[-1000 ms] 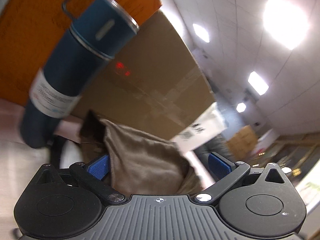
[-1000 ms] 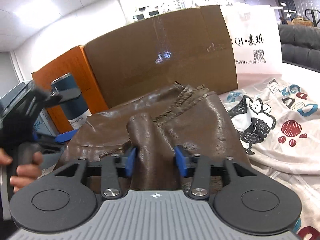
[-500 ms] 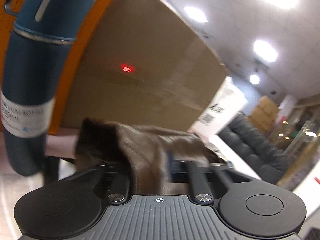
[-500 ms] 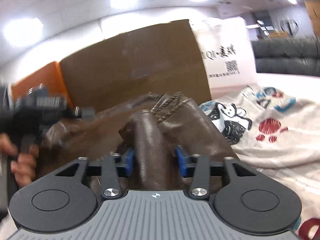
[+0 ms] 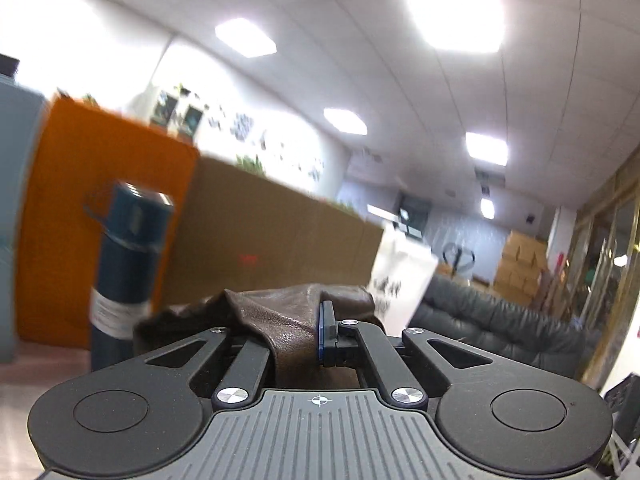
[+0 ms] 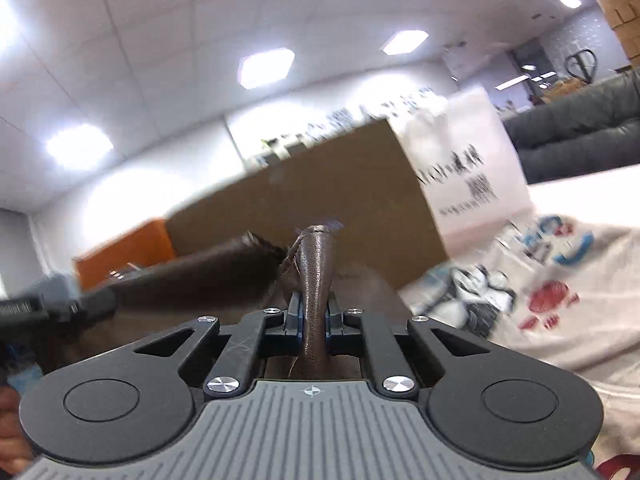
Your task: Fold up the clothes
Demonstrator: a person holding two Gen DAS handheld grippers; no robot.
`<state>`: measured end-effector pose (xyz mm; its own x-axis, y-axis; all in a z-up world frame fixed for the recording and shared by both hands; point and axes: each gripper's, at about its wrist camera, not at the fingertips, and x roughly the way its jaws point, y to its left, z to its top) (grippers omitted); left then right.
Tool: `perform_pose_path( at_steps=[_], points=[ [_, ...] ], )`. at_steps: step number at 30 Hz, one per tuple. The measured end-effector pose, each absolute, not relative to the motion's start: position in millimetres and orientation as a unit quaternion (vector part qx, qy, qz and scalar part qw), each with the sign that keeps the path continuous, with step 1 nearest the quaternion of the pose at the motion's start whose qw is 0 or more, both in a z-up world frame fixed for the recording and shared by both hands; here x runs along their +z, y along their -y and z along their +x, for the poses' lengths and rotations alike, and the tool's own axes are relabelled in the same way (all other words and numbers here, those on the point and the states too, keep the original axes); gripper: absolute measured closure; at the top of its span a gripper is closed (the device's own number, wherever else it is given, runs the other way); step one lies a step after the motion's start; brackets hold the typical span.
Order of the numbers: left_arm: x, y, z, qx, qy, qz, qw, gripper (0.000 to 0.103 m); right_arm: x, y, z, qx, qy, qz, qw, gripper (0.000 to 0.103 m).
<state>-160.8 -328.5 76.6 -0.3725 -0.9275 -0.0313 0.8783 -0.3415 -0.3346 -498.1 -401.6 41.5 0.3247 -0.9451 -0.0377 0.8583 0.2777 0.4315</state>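
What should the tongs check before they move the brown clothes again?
1. Left tongs pinching the brown garment: ok, cloth is clamped against the blue pad.
2. Right tongs pinching it too: ok, shut on a bunched fold.
3. Cloth spans between both tongs: ok, seen in the right view.
4. Bottle out of the way: cannot tell, it stands near the left side.
5. Printed shirt not caught: ok, it lies apart.
6. Landing spot below: cannot tell, hidden.
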Motion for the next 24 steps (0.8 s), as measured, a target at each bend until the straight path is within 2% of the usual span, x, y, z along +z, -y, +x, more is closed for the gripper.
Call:
perform_pose_path(
  at_steps=[9, 15, 16, 17, 24],
  points=[
    [98, 207, -82, -0.770, -0.116, -0.217, 0.589, 0.103, 108, 325, -463, -0.482, 0.150, 0.131, 0.853, 0.096],
    [127, 122, -31, -0.710, -0.024, -0.232, 0.664, 0.103, 125, 298, -413, -0.381, 0.164, 0.147, 0.898, 0.097],
    [130, 112, -23, -0.698, -0.017, -0.229, 0.678, 0.103, 126, 294, -403, -0.365, 0.167, 0.150, 0.904, 0.103],
    [132, 102, -15, -0.686, -0.010, -0.227, 0.691, 0.103, 127, 291, -391, -0.354, 0.168, 0.149, 0.908, 0.102],
    [110, 30, 12, -0.668, -0.024, -0.197, 0.718, 0.103, 105, 305, -325, -0.268, 0.077, 0.206, 0.938, 0.102]
  ],
)
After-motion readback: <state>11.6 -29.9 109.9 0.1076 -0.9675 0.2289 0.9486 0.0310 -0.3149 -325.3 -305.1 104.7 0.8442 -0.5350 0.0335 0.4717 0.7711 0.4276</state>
